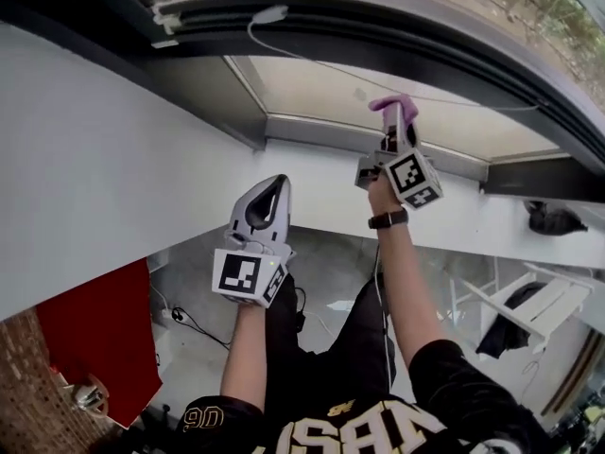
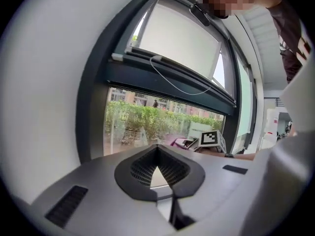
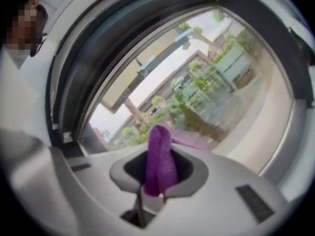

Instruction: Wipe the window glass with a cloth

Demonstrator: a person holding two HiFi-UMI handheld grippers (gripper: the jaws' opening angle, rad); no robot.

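Note:
The window glass [image 1: 378,102] sits in a dark frame above a white ledge. My right gripper [image 1: 398,126] is raised to the pane and shut on a purple cloth [image 1: 391,105], whose folded end pokes past the jaws at the glass. In the right gripper view the cloth [image 3: 159,163] stands pinched in the jaw notch of that gripper [image 3: 158,151], with the glass [image 3: 206,92] close ahead. My left gripper [image 1: 276,182] is held lower and to the left, near the white wall, shut with nothing in it. In its own view the left gripper [image 2: 157,150] faces the glass [image 2: 147,122], and the right gripper [image 2: 210,138] and cloth [image 2: 176,141] show beyond it.
A dark curved window frame [image 1: 397,36] carries a white cable [image 1: 312,60]. White wall [image 1: 85,168] fills the left. Below are a red panel [image 1: 90,334], a white rack [image 1: 529,301] and a dark cord [image 1: 189,324] on the floor. A pale blind [image 2: 182,38] hangs above.

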